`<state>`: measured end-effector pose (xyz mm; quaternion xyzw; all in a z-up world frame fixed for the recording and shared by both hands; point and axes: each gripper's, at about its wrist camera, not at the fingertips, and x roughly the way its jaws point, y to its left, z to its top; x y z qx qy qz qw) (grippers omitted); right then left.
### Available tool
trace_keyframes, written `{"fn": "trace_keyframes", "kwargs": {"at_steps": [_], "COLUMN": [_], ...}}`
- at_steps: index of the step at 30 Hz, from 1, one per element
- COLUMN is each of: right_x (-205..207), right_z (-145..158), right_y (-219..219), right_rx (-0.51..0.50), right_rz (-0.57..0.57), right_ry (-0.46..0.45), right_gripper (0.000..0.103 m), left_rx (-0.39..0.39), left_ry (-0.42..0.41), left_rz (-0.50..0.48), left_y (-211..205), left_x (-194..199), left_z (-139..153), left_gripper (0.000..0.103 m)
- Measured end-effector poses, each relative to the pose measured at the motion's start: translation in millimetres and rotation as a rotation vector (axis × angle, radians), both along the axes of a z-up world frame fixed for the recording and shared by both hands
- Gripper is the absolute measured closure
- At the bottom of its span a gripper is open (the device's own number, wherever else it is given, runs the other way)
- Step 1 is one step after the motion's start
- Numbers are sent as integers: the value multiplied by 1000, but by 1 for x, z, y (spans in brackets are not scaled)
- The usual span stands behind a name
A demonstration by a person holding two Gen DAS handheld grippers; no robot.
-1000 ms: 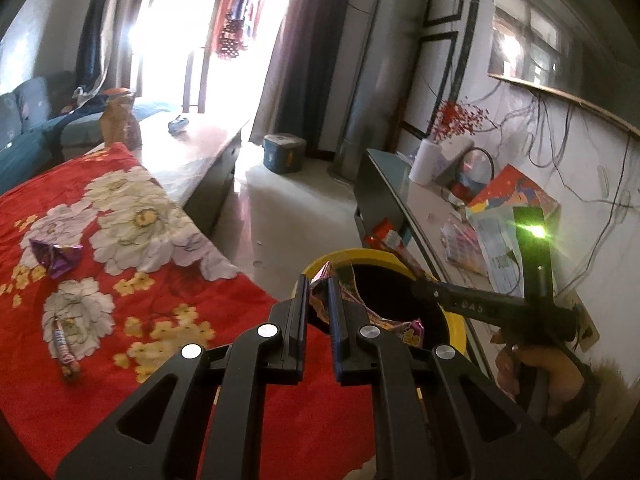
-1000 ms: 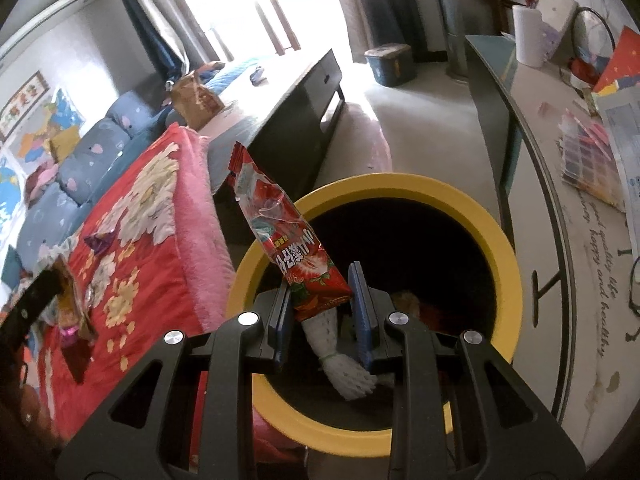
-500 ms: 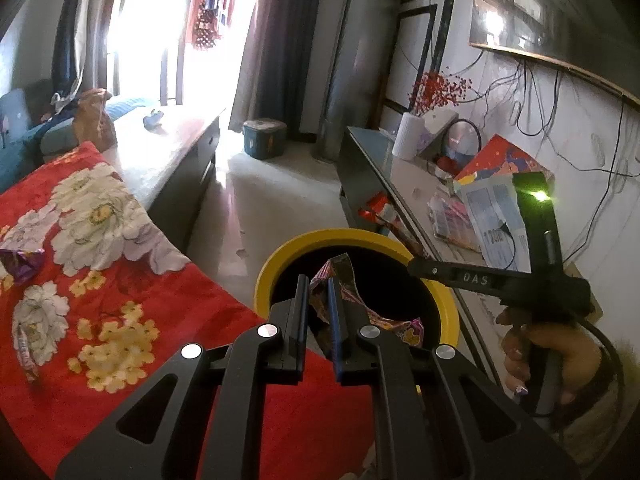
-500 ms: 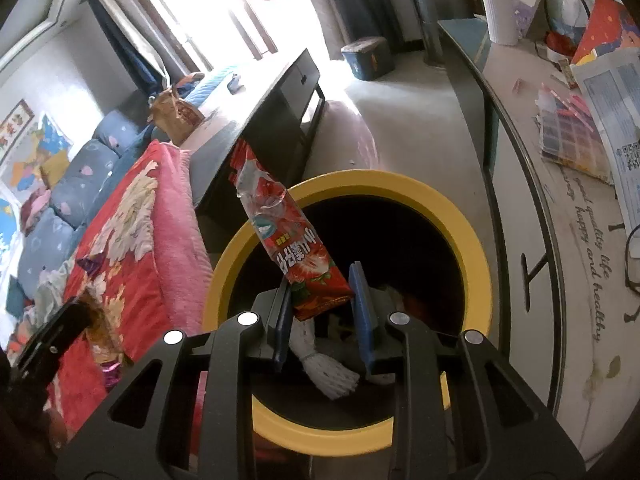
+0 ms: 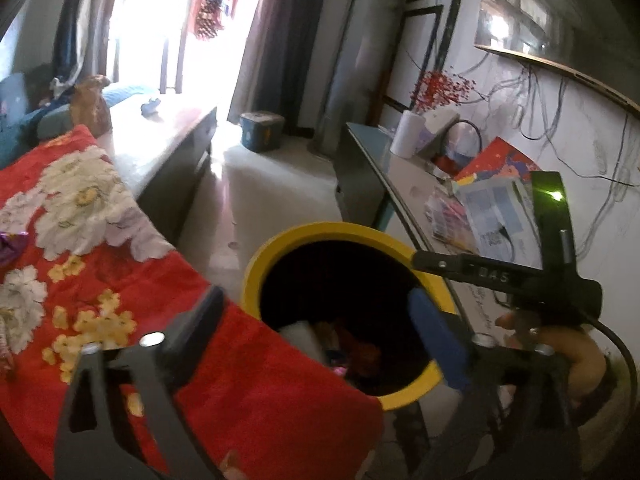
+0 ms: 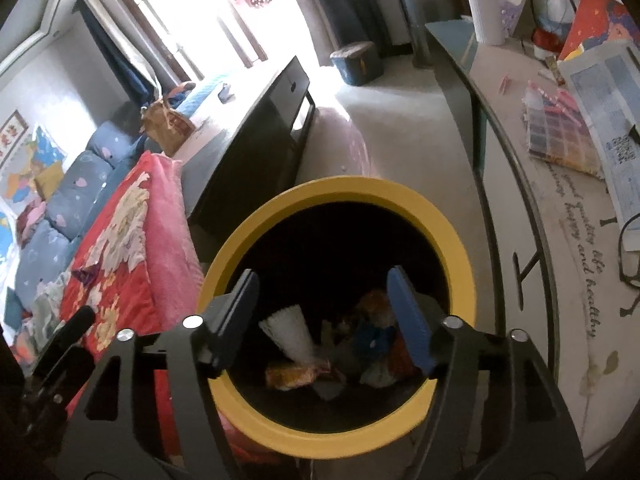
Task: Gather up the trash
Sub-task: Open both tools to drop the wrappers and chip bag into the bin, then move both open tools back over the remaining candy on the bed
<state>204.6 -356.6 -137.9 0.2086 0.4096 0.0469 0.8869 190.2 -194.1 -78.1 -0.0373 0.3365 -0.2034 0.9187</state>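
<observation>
Nearest us, our left gripper [image 5: 316, 312] and right gripper [image 6: 324, 308] both hang over the mouth of the yellow-rimmed bin [image 6: 448, 216], jaws opening with nothing between them, and crumpled wrappers [image 6: 300, 374] lie at its bottom. We judge this the release step, done for this pair. Farther off, a purple wrapper [image 5: 10, 245] lies on the red floral blanket [image 5: 120, 280], so next we should reach there with jaws spread.

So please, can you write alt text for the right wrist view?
The right hand-held gripper hangs above a yellow-rimmed trash bin, jaws opening with nothing between them. Wrappers lie inside; a red floral blanket is at left.
</observation>
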Motion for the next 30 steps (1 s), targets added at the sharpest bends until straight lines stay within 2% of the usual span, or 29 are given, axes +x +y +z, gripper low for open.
{"fn": "trace_keyframes", "kwargs": {"at_steps": [8, 18, 30], "right_x": [-6, -16, -21], "right_z": [22, 49, 67], "right_y": [22, 58, 99], "right_rx": [-59, -98, -114], "right_rz": [32, 112, 201], "right_ry": [-90, -185, -229], "right_gripper": [29, 22, 21], "left_rx": [11, 14, -2], "left_ry": [-32, -69, -84], "left_rz": [95, 217, 362], "left_y": [28, 74, 130], "left_x": [-5, -12, -17], "left_z": [9, 20, 28], "left_gripper": [8, 8, 8]}}
